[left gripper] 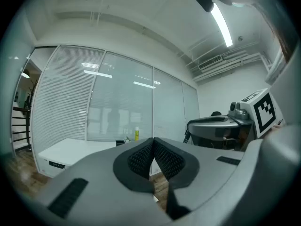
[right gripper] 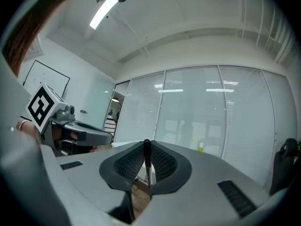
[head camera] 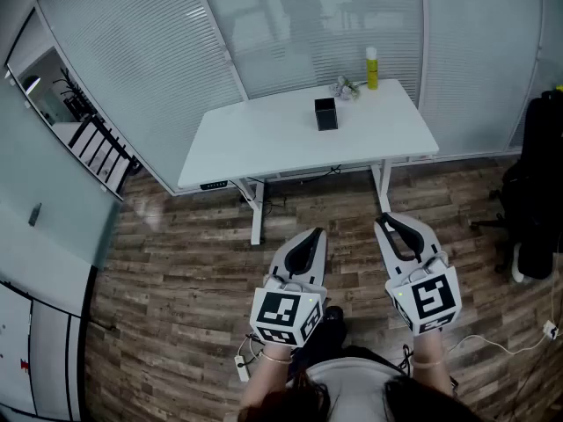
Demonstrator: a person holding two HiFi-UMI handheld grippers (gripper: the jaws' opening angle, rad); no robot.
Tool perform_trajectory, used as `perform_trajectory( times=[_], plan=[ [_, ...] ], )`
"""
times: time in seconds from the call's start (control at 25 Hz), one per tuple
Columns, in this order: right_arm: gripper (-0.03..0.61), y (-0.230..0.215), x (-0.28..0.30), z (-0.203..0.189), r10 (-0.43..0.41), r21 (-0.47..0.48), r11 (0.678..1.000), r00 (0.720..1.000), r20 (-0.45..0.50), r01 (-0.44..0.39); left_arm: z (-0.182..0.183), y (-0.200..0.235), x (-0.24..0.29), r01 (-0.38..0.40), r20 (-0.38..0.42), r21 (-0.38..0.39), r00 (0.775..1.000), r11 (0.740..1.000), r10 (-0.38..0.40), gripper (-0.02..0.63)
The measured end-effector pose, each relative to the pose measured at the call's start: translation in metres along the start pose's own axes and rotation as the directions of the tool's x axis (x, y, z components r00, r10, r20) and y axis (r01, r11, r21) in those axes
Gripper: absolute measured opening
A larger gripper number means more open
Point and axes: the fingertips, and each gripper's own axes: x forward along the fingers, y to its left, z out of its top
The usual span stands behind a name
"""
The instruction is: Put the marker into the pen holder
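White desk [head camera: 264, 139] ahead; marker [right gripper: 147, 158] clamped between right gripper [right gripper: 147, 146] jaws; left gripper [left gripper: 153, 141] closed, empty.

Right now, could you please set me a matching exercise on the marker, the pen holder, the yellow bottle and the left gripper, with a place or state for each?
Things:
1. marker
2. pen holder
3. yellow bottle
4. left gripper

Places or states:
A. standing at the far edge of the desk
B. shut, with nothing between the jaws
C. standing near the middle of the desk
D. clamped in the right gripper

Pairs: 1-D, 2-C, 3-A, 4-B.
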Motion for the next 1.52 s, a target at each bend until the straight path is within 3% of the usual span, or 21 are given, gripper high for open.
perform_trajectory(
  times=[0.48,1.52],
  plan=[
    [0.066,-0.009,0.047,-0.011,-0.011,0.018,1.0,1.0,-0.006,0.012,-0.017,0.034,0.034,0.021,-0.026,-0.016,0.999,1.0,-0.021,0.02],
    [0.066,-0.065,0.211,-0.024,-0.083,-0.003,0.997,0.995,-0.047,0.083,-0.026,0.144,0.176,0.128,-0.025,-0.03,0.991,0.991,-0.129,0.02]
  ],
)
